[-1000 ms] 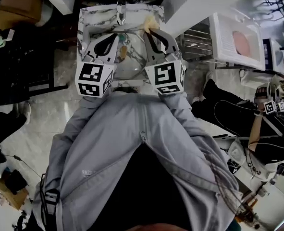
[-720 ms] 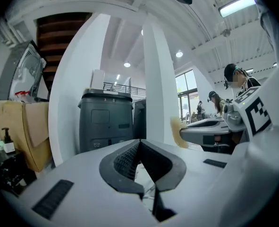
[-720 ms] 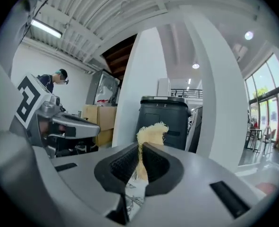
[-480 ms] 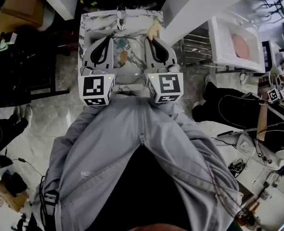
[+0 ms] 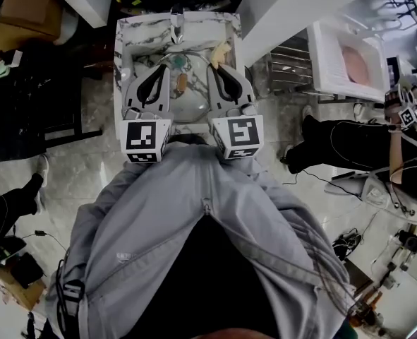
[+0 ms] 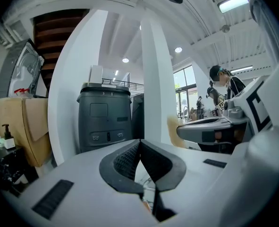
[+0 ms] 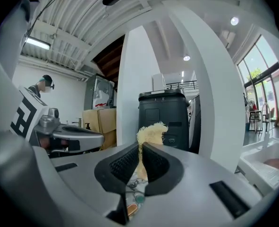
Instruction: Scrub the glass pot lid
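Over sink (image 5: 143,24) | left gripper (image 6: 139,142) fingers closed | right gripper (image 7: 140,148) fingers clamp yellow scrubber (image 7: 151,132)

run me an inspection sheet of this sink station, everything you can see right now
surface: marble-patterned sink top with a faucet at its far edge
job's things: glass pot lid lying in the basin; yellow scrubber at the lid's far right
clutter: small teal thing and orange-brown thing by the lid; cannot tell what they are
grippers: left tongs shut, nothing seen between them; right tongs shut on the scrubber
cables: loose cables on the floor at right
surroundings: second person at right; dark bin ahead; cardboard box far left
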Demonstrator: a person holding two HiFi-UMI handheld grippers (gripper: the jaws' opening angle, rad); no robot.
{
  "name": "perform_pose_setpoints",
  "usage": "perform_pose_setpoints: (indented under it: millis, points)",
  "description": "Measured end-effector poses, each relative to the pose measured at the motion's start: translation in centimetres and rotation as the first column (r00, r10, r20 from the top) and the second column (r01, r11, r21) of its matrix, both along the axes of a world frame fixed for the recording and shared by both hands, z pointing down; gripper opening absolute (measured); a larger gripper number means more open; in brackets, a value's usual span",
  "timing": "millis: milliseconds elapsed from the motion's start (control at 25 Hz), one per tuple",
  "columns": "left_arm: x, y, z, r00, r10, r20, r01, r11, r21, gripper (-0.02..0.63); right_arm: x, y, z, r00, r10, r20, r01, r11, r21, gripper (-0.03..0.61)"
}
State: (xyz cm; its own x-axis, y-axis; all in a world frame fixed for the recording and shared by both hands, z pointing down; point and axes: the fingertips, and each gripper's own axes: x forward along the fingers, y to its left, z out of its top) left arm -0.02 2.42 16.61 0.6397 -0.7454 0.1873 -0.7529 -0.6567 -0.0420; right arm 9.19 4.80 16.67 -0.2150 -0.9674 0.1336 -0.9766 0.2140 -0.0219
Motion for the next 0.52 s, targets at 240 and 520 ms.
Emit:
perform_pose_setpoints:
  millis: [240,520]
  points:
    - [0.7,0.1,0.5,0.999,0.043,0.009,-0.043,0.999,-0.001,0.017,-0.3,0.2,0.5,1.0,0.005,0.003,-0.005,1.0,-0.012,0.044]
    - [1.7,0.5,0.0,0.998,0.065,0.013,-0.066,0.997,0.028,0.017,0.7,0.9,0.6,1.0,0.018,-0.001,-0.018,1.0,-0.001,0.044]
